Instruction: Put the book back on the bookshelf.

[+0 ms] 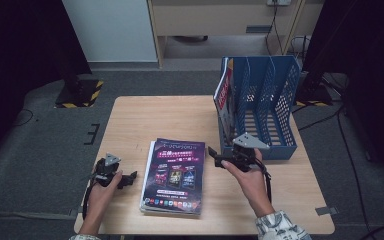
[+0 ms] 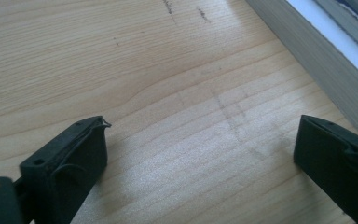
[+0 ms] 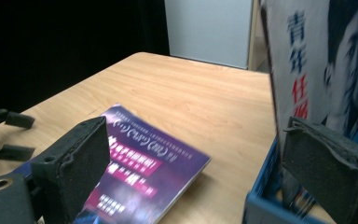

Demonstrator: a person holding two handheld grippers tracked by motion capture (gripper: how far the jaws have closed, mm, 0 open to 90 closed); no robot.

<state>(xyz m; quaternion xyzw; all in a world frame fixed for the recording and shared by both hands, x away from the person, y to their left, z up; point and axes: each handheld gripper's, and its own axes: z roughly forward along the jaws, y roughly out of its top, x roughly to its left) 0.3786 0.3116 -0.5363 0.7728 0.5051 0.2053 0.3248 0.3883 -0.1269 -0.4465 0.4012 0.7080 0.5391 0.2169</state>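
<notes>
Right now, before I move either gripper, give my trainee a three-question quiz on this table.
1. True or false: the left gripper holds a magazine.
2. Which compartment of the blue file rack holds the upright magazine: A leftmost, B middle, C rightmost?
3. What lies flat between the two grippers?

Key: 1 false, it is open on the bare table. 2 A. 3 the purple-covered magazine stack; the right gripper is open beside it.

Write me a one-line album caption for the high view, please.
Two hand-held claws, left claw and right claw, both open, flank a stack of magazines beside a blue file rack.
</notes>
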